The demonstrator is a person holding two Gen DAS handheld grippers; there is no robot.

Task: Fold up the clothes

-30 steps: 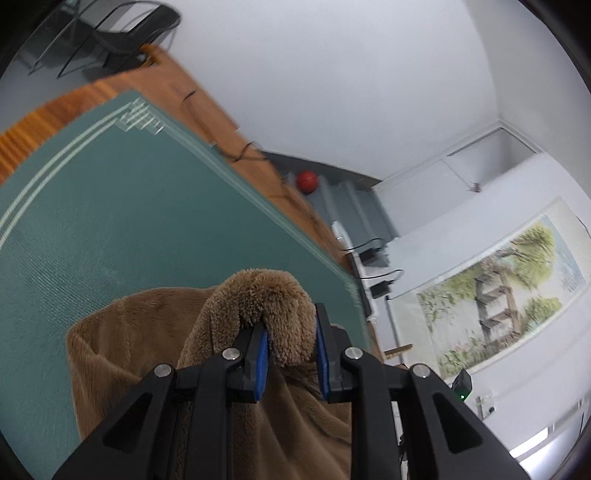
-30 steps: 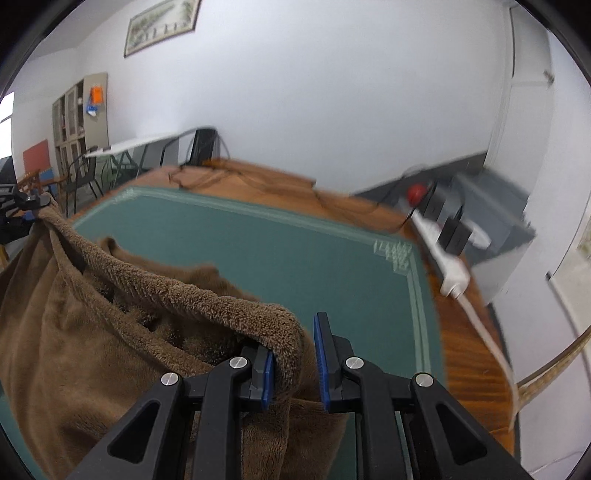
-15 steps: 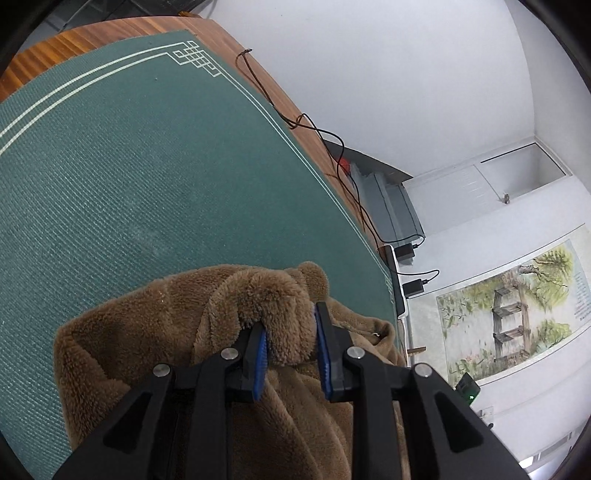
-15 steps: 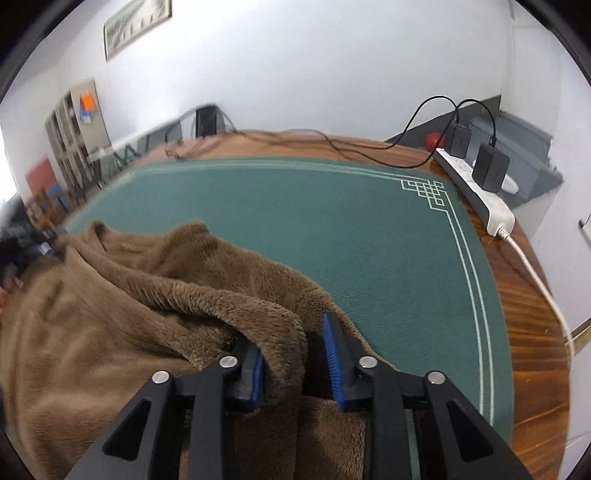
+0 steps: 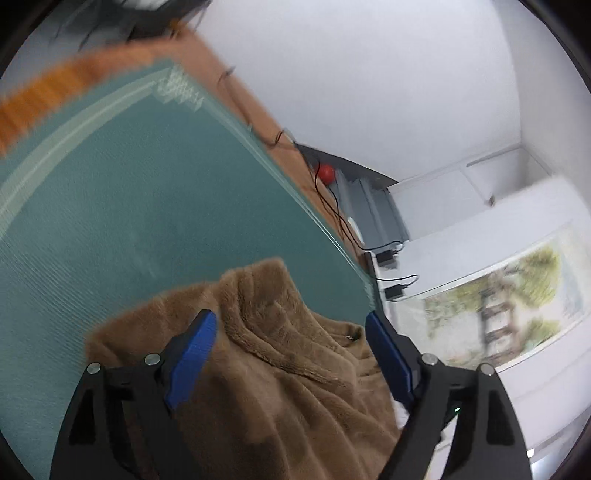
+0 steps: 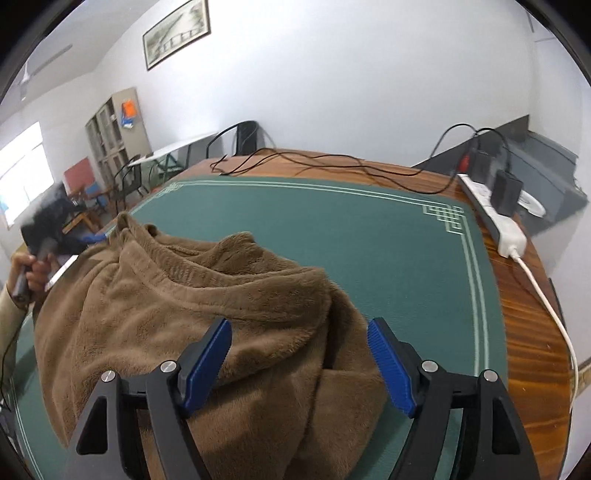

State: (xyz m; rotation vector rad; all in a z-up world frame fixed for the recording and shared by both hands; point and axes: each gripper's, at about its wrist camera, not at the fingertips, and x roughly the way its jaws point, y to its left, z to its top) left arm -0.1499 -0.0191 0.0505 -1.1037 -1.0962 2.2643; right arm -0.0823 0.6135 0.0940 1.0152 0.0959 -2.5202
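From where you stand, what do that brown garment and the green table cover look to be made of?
The brown garment looks like plush fleece: matte, with a short fuzzy pile and soft rounded folds. The green table cover seems a woven or felt-like mat: flat, dull, finely ribbed, with pale printed border lines.

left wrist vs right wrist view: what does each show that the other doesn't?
Left wrist only: the left gripper, jaws opening over the cloth, a landscape scroll on the wall, a red ball.

Right wrist only: the right gripper, jaws opening too, the person's left hand, a framed picture, a cabinet, chairs.

Both: the brown fleece garment lying on the green mat, the wooden table, black cables, the power strip.
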